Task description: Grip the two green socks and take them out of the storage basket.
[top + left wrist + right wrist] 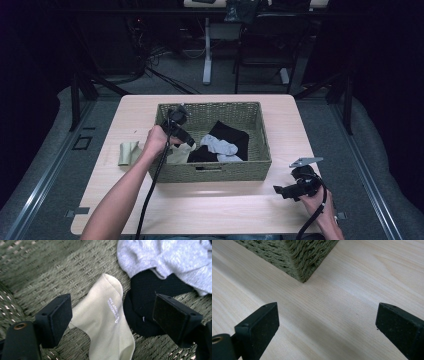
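The left gripper (112, 315) hovered in the wicker basket (260, 145), jaws released astride a cream sock (105, 320); the right gripper (327, 325) stood released over the bench (337, 315).

Rough woven wicker basket (261, 150), soft cloth cream sock (105, 322), seemingly matt pale wood table (210, 200).

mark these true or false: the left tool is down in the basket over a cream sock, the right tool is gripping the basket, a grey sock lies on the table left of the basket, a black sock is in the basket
1. The left tool is inside the basket above a cream sock. True; its jaws stand open around the sock, not pressing it.
2. The right tool grips the basket. False; it is open over the bare table, apart from the basket's corner.
3. A grey sock lies on the table left of the basket. False; it is inside the basket, and the piece on the table is pale cream cloth.
4. A black sock is in the basket. True.
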`<state>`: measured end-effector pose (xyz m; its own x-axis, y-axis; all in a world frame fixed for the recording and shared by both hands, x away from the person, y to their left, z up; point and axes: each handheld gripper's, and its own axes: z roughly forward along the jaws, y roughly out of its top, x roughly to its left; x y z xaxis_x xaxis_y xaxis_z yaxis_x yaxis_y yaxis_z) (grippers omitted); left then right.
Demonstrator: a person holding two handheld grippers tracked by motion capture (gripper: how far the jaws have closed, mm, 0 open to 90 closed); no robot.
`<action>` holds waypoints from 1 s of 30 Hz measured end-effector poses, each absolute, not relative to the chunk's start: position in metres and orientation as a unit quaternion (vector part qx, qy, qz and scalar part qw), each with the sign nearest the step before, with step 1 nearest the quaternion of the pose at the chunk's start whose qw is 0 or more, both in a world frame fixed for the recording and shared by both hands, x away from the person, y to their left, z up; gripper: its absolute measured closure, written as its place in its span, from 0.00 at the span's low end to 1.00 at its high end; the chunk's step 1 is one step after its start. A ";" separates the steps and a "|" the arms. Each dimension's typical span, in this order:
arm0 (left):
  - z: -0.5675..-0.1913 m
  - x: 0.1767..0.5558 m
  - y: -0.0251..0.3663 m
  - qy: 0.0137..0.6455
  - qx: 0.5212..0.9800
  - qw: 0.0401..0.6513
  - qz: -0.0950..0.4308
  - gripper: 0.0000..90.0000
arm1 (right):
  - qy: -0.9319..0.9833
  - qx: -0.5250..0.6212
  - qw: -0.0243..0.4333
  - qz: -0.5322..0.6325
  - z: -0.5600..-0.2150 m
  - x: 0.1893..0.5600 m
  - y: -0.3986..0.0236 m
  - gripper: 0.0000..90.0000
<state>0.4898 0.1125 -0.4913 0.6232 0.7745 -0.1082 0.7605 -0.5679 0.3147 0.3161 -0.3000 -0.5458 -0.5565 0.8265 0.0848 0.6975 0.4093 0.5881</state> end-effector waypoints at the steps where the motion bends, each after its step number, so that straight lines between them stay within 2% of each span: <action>1: -0.493 0.490 0.111 0.433 0.886 0.164 0.019 0.20 | 0.832 0.458 0.110 0.293 -0.546 0.316 -0.300 0.05; 4: -0.499 0.490 0.109 0.431 0.890 0.149 0.012 0.30 | 0.832 0.458 0.109 0.294 -0.546 0.316 -0.300 0.05; 13: -0.512 0.493 0.102 0.438 0.891 0.116 0.003 0.49 | 0.832 0.458 0.109 0.293 -0.546 0.316 -0.301 0.05; 19: -0.519 0.493 0.099 0.440 0.892 0.098 -0.001 0.73 | 0.832 0.458 0.109 0.293 -0.546 0.317 -0.301 0.05; 24: -0.522 0.492 0.100 0.441 0.894 0.082 0.015 0.94 | 0.833 0.456 0.108 0.294 -0.546 0.316 -0.301 0.05; 30: -0.504 0.488 0.107 0.431 0.895 0.107 0.028 0.96 | 0.831 0.459 0.110 0.293 -0.546 0.315 -0.301 0.05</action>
<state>0.4879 0.1065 -0.5042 0.6264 0.7783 -0.0427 0.7665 -0.6050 0.2156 0.3153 -0.3012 -0.5464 -0.5537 0.8282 0.0867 0.6997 0.4063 0.5876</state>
